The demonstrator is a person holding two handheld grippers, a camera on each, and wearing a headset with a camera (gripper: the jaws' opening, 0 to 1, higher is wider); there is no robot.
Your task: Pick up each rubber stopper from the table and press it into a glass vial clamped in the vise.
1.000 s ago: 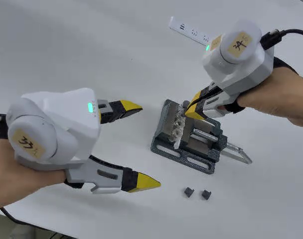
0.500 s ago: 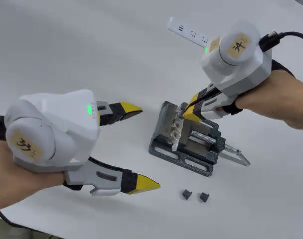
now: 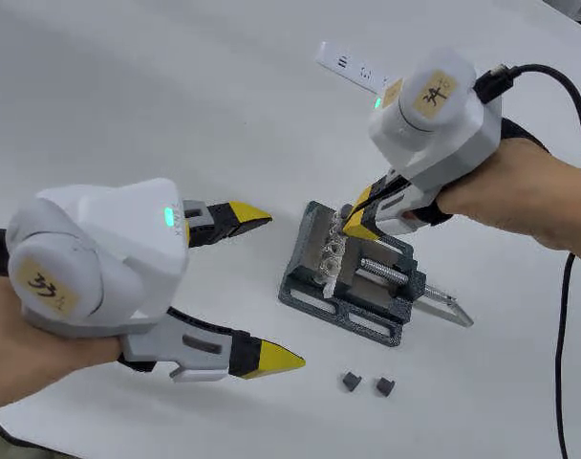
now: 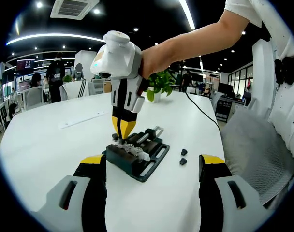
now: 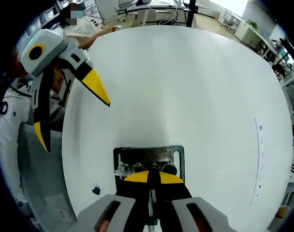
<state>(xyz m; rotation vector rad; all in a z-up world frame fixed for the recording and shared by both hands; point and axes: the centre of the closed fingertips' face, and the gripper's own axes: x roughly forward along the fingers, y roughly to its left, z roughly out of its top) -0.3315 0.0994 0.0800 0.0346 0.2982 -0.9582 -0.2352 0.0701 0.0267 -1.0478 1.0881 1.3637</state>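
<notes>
L gripper (image 3: 286,291) (white body, yellow-tipped black jaws), lower left of frame, gapes wide w/ nothing in it, aimed at the dark grey metal vise (image 3: 310,234) at centre, which clamps a row of small clear glass vials (image 3: 331,256). R gripper (image 3: 353,226), same build, upper right, has jaws closed together, tips down at the row's upper end; can't tell if a stopper's pinched, prob. the press-in step. Two small dark rubber stoppers (image 3: 351,382) lie lower right of centre, apart from the vise; next calls for pinching one & lining it up over an open vial.

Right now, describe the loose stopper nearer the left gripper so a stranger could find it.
Find the dark vise on the white table. Two small dark stoppers lie between it and the person. Pick the stopper nearer the left gripper; its twin lies farther right.
</notes>
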